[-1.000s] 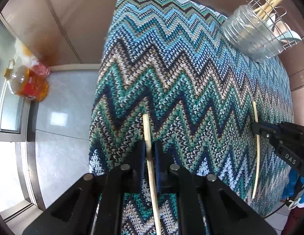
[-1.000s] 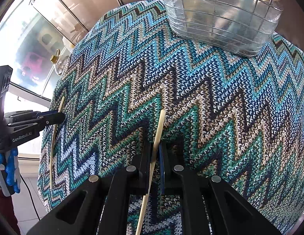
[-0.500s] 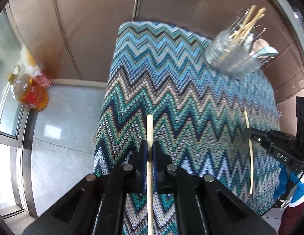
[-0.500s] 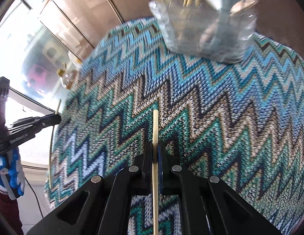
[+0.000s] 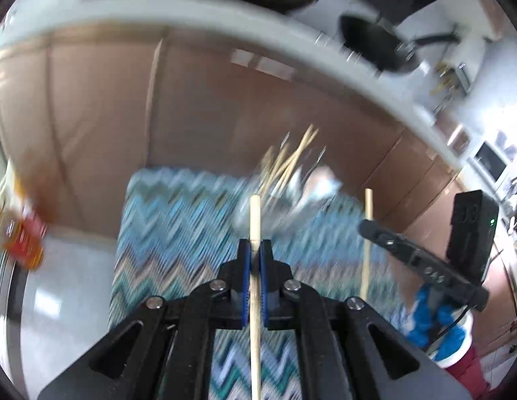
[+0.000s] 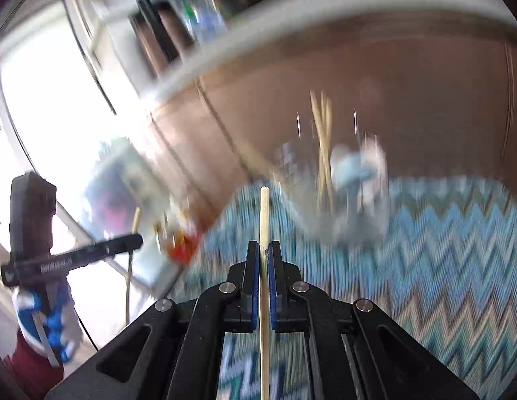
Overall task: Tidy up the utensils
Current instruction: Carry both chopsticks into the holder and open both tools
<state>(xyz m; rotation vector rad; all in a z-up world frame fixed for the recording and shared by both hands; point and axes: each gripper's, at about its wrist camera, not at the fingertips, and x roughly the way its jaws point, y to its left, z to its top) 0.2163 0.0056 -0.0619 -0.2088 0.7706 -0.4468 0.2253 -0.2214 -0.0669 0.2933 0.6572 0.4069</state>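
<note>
Both views are smeared by motion; only the fingers and the sticks they hold read sharp. Left chopstick (image 5: 255, 220): pinched between the blue pads of the left gripper (image 5: 255, 250), standing nearly straight along the fingers, its blunt tip clear above them, its lower end cut off by the bottom edge of the left view. Right chopstick (image 6: 264, 220): pinched the same way in the right gripper (image 6: 264, 253), tip above the fingers, lower end likewise cut off in the right view. Each gripper also shows in the other's view, side-on, with its stick crossing the finger ends: right gripper at the right of the left view, left gripper at the left of the right view. Gloved hands in blue show below both, partly cropped. Beyond the tips, the wire utensil basket (image 5: 281, 200) stands on the zigzag-knit cloth (image 5: 178, 220) that covers the counter; it is too blurred to make out its compartments, though pale chopsticks in the basket (image 6: 321, 140) stick up and fan out, with a pale blue item beside them that cannot be identified. An orange-red bottle (image 5: 21, 236) is a smear at the left edge. Versus a second ago: both sticks lay at cloth level and the cloth filled the views; now both are lifted well clear of it, brown cabinet fronts and a white worktop edge with a dark pan (image 5: 375, 46) have come into view, and the basket sits lower in each frame.
</note>
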